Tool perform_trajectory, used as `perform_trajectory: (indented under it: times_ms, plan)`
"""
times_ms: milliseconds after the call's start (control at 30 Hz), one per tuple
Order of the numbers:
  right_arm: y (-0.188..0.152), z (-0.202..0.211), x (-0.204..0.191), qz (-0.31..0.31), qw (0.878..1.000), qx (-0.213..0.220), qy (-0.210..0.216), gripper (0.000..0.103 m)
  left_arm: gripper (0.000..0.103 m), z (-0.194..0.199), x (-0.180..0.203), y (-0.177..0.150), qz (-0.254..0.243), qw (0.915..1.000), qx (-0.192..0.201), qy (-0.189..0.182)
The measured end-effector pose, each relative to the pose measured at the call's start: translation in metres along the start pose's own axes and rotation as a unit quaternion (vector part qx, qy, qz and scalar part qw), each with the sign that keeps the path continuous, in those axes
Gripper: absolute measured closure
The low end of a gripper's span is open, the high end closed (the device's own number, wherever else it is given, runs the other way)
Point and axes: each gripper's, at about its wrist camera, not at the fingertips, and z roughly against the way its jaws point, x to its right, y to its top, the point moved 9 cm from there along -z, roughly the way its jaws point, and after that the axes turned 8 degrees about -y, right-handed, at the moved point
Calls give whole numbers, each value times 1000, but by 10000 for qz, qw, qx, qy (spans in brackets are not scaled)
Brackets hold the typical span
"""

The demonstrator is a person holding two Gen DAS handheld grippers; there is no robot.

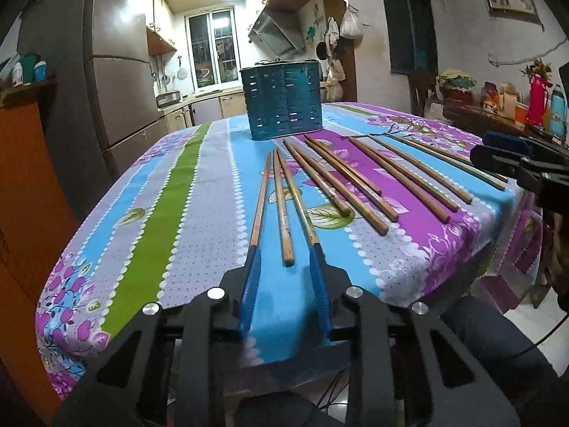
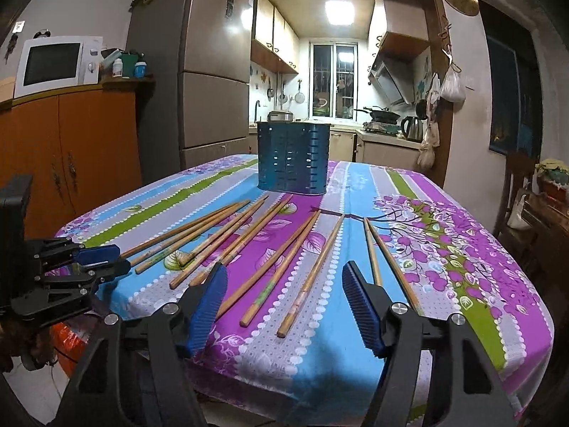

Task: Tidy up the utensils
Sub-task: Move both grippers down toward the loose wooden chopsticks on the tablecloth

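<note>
Several wooden chopsticks lie fanned out on the flowered tablecloth; they also show in the right wrist view. A blue perforated utensil holder stands upright behind them, also seen in the right wrist view. My left gripper is open and low over the near table edge, its blue fingers straddling the near end of one chopstick. My right gripper is open and empty, above the near ends of the right-hand chopsticks. It shows at the right edge of the left wrist view.
A fridge and an orange cabinet with a microwave stand left of the table. A sideboard with thermoses stands to the right. The kitchen counter lies behind.
</note>
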Motion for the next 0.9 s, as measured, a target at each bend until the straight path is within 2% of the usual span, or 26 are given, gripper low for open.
perform_trajectory:
  times_ms: [333, 400, 500, 700, 800, 900]
  plan:
    - [2, -7, 0, 4, 9999, -35, 95, 35, 86, -12, -2, 2, -5, 10000, -48, 6]
    - [-3, -5, -3, 25, 9998, -112, 173, 51, 87, -13, -2, 2, -13, 10000, 1, 14]
    - [-16, -2, -4, 2, 9995, -271, 152, 63, 90, -11, 1, 0, -21, 9999, 102, 1]
    - [-41, -12, -2, -237, 9977, -630, -95, 72, 91, -10, 2, 1, -32, 9999, 169, -11]
    - [-41, -14, -3, -334, 9975, -603, -181, 73, 91, -10, 2, 1, -64, 9998, 167, -21]
    - [-33, -5, -8, -299, 9985, -389, -231, 73, 91, -10, 2, 2, -60, 9998, 168, -43]
